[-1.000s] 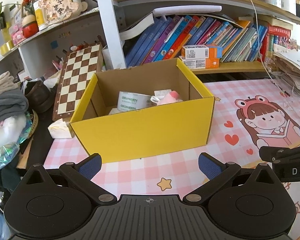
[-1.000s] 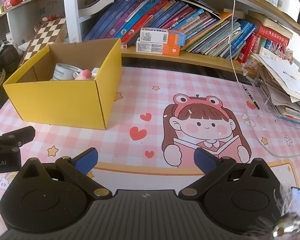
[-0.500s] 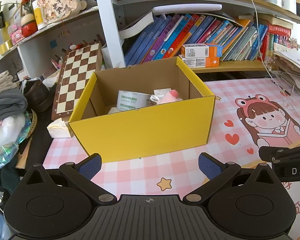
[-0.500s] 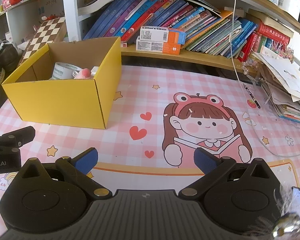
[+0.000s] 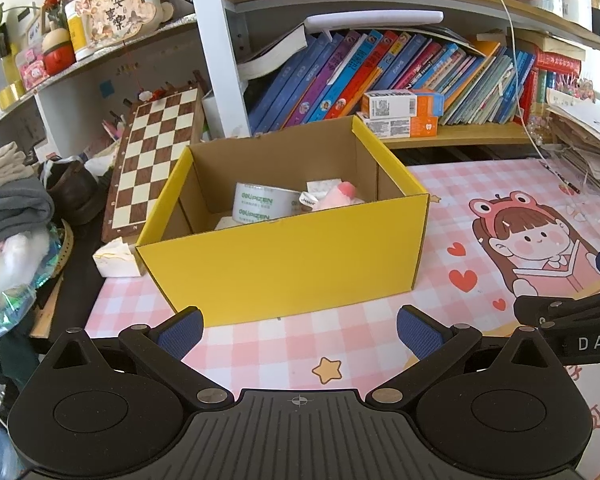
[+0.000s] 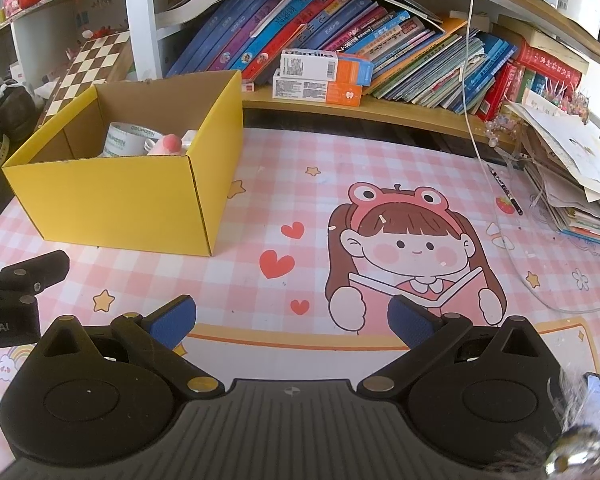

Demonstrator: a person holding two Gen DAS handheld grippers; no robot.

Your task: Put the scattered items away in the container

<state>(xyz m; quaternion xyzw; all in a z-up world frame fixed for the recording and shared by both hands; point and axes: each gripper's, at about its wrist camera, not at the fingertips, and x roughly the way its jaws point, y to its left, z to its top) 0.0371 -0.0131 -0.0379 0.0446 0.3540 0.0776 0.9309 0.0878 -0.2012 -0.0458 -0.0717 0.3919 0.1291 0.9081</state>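
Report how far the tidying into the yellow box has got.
Done: a tape roll and a pink toy lie inside the yellow box. In hand: nothing; the left tongs and right tongs are open and empty. Left: possibly the pen at the mat's right edge.

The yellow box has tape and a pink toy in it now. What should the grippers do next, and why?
Probably just pull back and stop. Both the left gripper and right gripper are open and hold nothing, the tape roll and pink toy lie inside the yellow box, and no loose item shows on the pink mat.
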